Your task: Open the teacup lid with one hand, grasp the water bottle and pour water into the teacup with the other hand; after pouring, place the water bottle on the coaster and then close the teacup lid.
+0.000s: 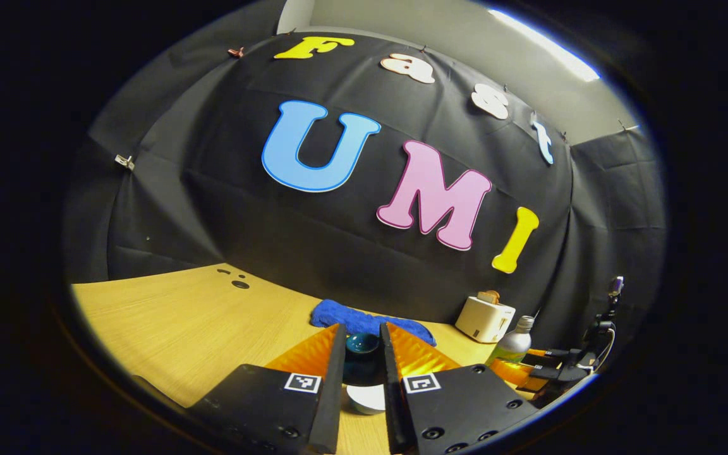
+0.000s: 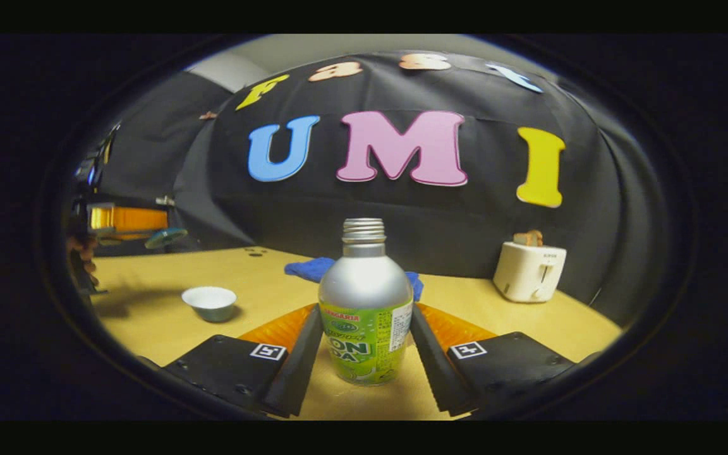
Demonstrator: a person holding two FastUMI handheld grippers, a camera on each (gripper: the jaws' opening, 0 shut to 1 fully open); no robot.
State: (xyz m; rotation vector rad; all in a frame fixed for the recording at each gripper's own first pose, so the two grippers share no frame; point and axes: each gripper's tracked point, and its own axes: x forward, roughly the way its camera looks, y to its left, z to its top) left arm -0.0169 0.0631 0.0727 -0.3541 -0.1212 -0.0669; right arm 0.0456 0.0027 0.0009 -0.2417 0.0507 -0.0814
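In the left gripper view my left gripper (image 1: pixel 361 327) is shut on a dark teal teacup lid (image 1: pixel 363 346), held above the open white teacup (image 1: pixel 367 398) on the wooden table. The right gripper view shows the same lid (image 2: pixel 165 237) raised at far left, well above the teacup (image 2: pixel 210 302). A silver water bottle (image 2: pixel 364 316) with a green label stands upright on the table, uncapped. My right gripper (image 2: pixel 365 308) has both fingers against the bottle's sides. The bottle (image 1: pixel 514 343) and that gripper (image 1: pixel 550 365) also appear at lower right in the left gripper view.
A blue cloth (image 1: pixel 370 321) lies by the back wall behind the teacup. A white toaster (image 2: pixel 528 272) stands at the back right. A hand (image 2: pixel 83 253) holds the left gripper at the far left edge. Bare wooden tabletop (image 1: pixel 181 316) stretches to the left.
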